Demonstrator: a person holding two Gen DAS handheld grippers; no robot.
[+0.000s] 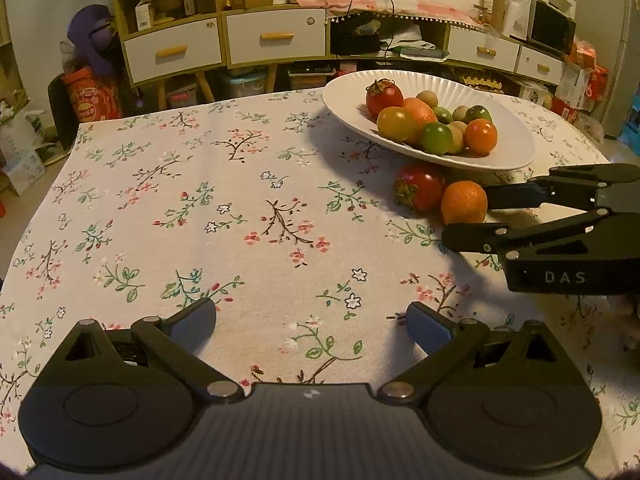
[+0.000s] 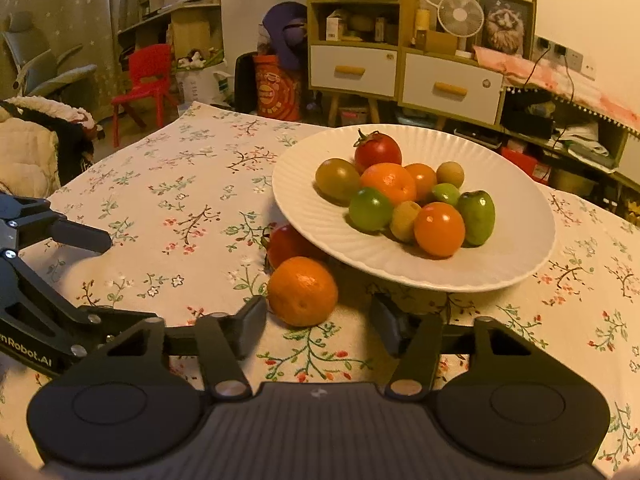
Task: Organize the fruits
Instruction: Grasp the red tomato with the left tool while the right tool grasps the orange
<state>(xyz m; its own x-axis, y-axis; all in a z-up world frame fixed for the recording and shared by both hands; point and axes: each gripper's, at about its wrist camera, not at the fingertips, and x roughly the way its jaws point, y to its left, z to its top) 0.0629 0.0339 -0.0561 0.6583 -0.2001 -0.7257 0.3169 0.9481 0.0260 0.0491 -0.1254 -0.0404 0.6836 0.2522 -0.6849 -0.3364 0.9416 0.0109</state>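
Note:
A white plate holds several small fruits: red, orange, yellow and green. In front of it on the floral tablecloth lie an orange and a red tomato, the tomato partly under the plate's rim. My right gripper straddles the orange. Its left pad sits at the fruit's side, while a gap shows between the fruit and the right pad. My left gripper stands open over bare cloth, left of the orange, with nothing between its fingers.
The plate's raised rim overhangs the cloth just behind the orange and tomato. The table's far edge runs in front of drawer cabinets. A red chair stands on the floor to the left. Open cloth stretches left of the plate.

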